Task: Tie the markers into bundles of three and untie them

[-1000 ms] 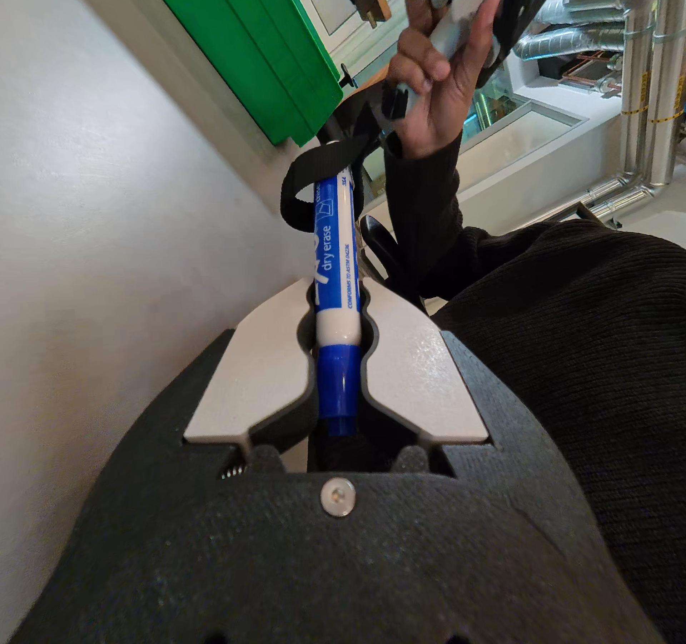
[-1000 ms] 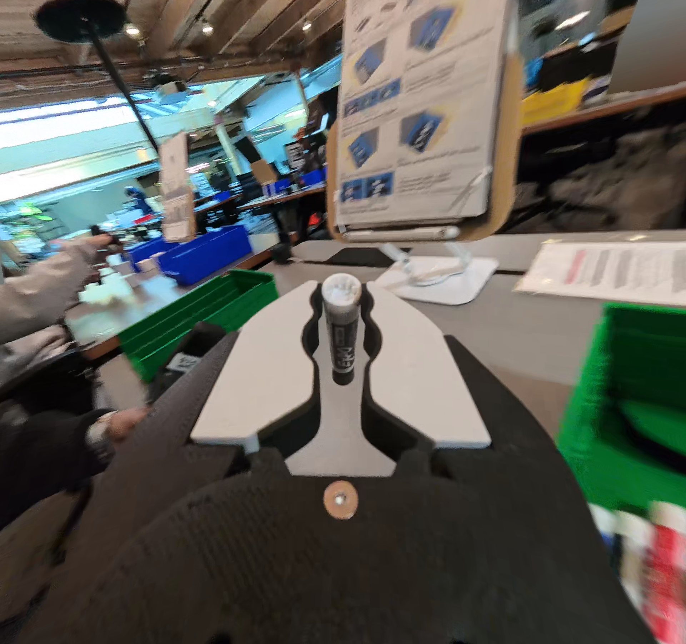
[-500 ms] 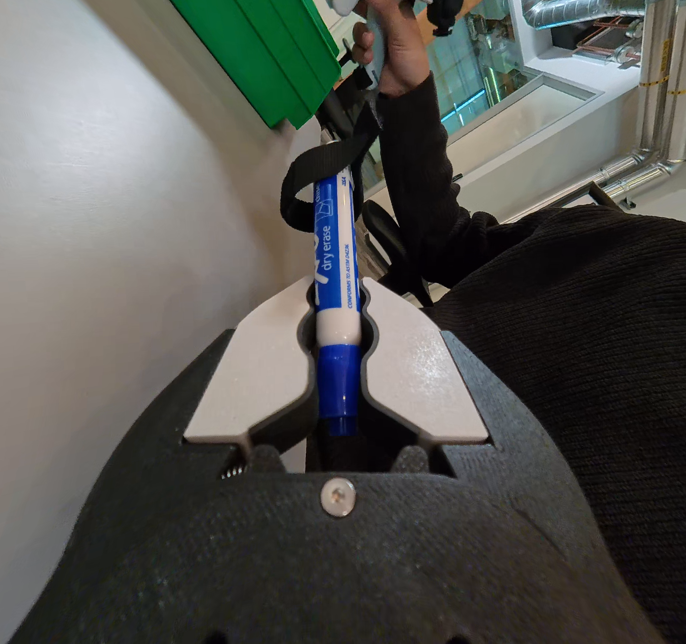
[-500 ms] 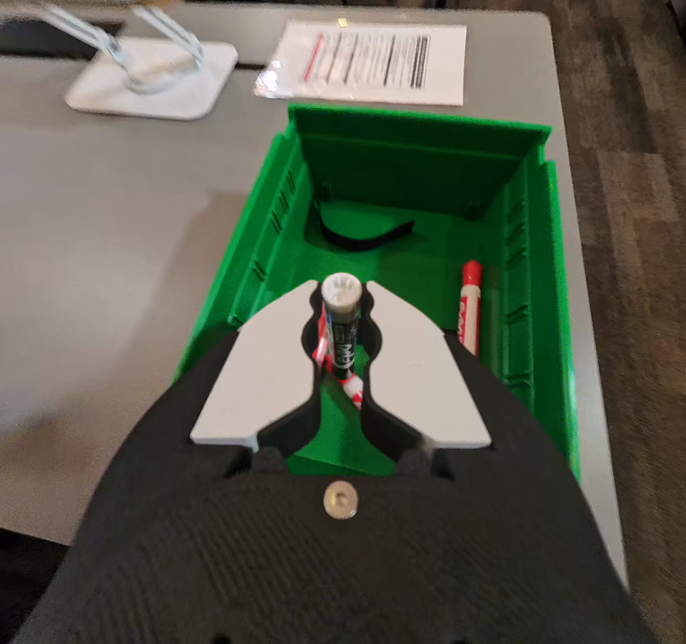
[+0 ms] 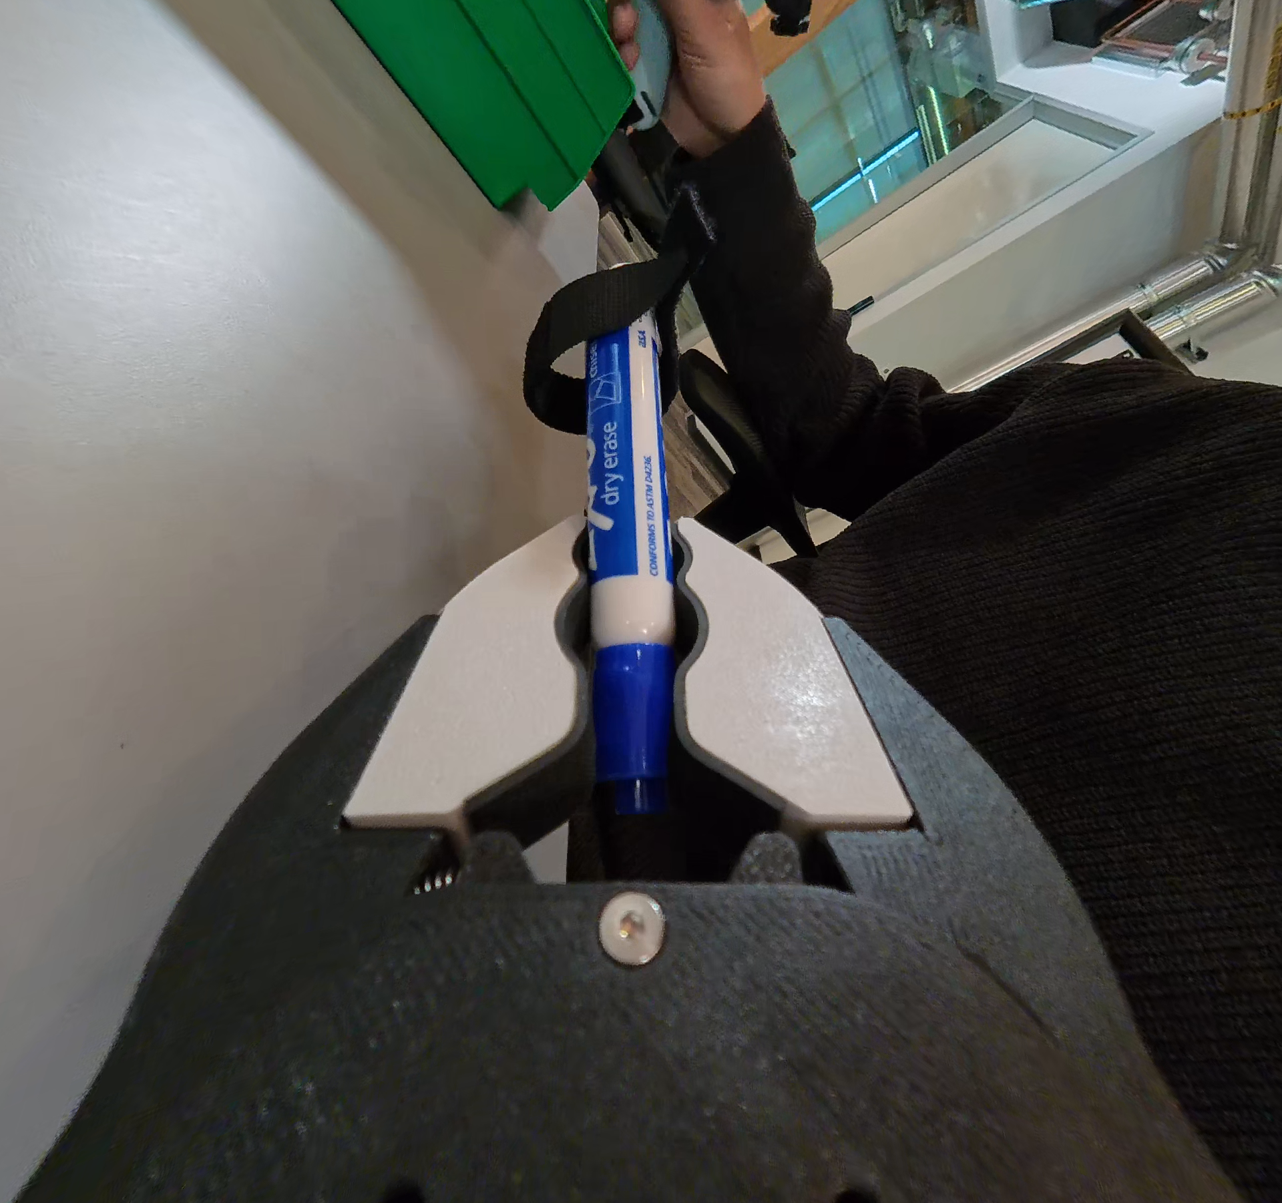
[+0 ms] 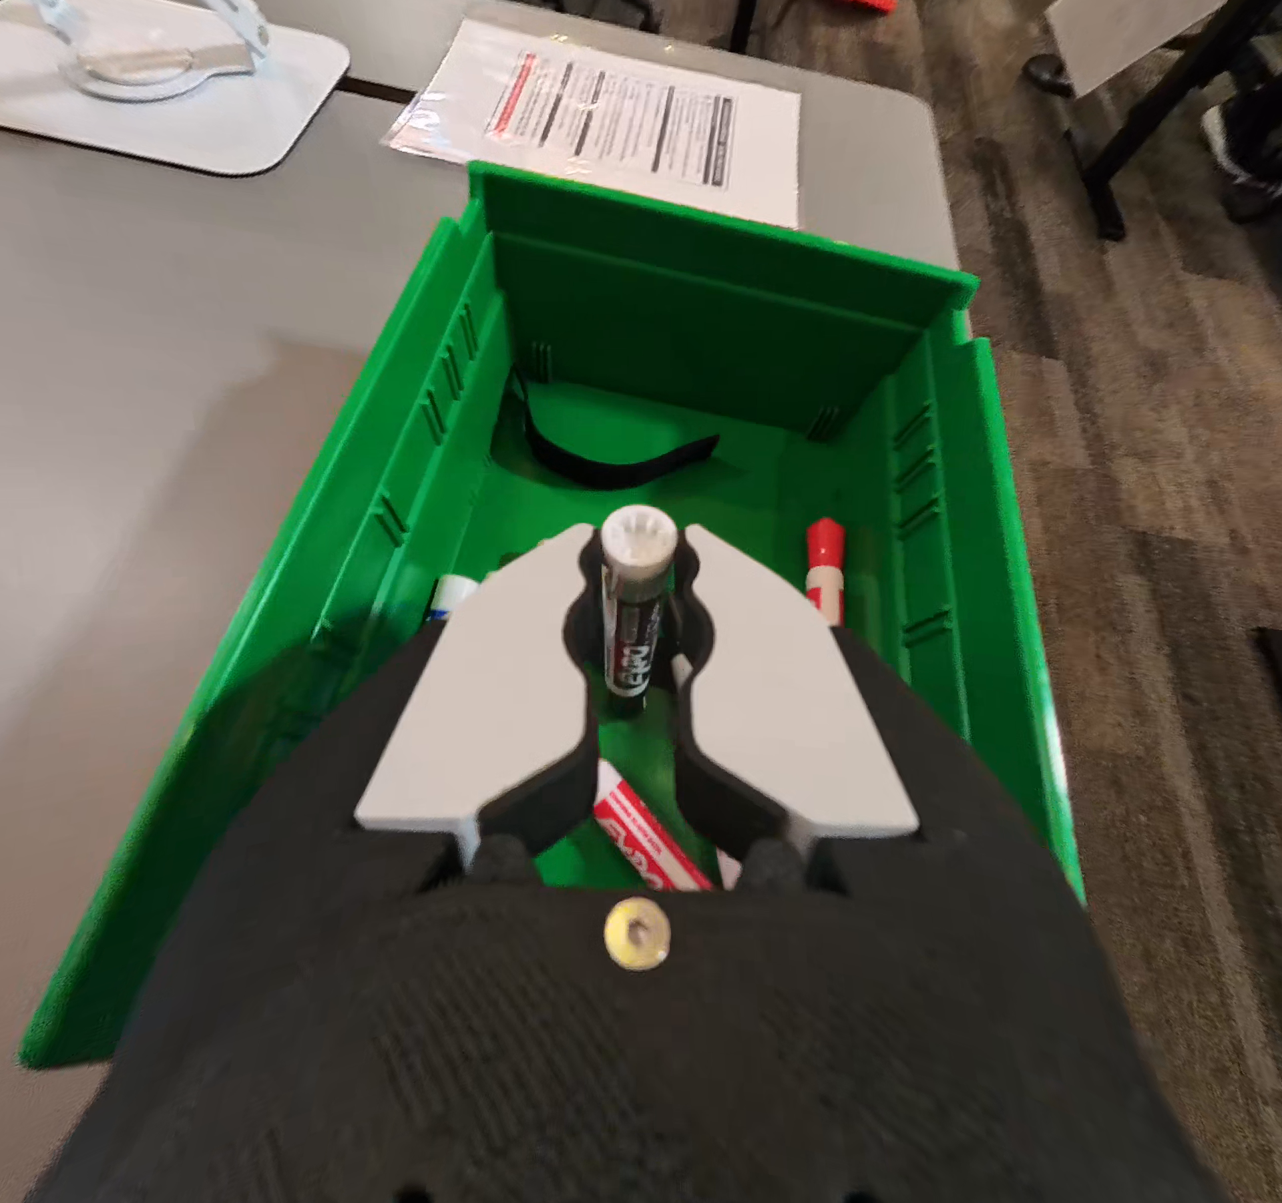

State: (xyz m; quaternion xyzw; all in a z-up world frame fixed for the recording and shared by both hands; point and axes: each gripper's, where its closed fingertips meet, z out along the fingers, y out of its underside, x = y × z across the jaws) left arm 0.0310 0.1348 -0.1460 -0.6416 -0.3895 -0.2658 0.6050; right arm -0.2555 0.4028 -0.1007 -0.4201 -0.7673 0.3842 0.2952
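Here, the right gripper [image 6: 637, 549] hung above the near half of an open green plastic bin [image 6: 701, 282], its pale fingers [image 6: 499, 684] pinching a black dry-erase marker [image 6: 633, 622] that stood upright, white end cap toward the camera. The bin sat at the right end of a grey table [image 6: 159, 351], its right wall close to the table edge, beyond which lay wood-look floor. The far half of the bin floor was open apart from a curled black strap [image 6: 610, 469]. A red marker [image 6: 824, 573] lay along the right wall; a second red-labelled marker [image 6: 642, 837] showed only through the gap between the fingers, and a marker with a blue-and-white end [image 6: 447, 597] at the left was mostly hidden by the gripper body. A printed sheet [image 6: 624, 115] lay just beyond the bin, a white stand base [image 6: 173, 94] at far left.

The left gripper [image 5: 630, 538] was clamped on a blue dry-erase marker [image 5: 628, 490], cap [image 5: 630, 719] toward the camera, with a black strap loop [image 5: 590, 330] passing behind the barrel's far end. Beyond it, a hand [image 5: 701, 39] in a dark sleeve gripped a handle beside the bin's outer wall [image 5: 472, 46]; the handle's top was cut off.
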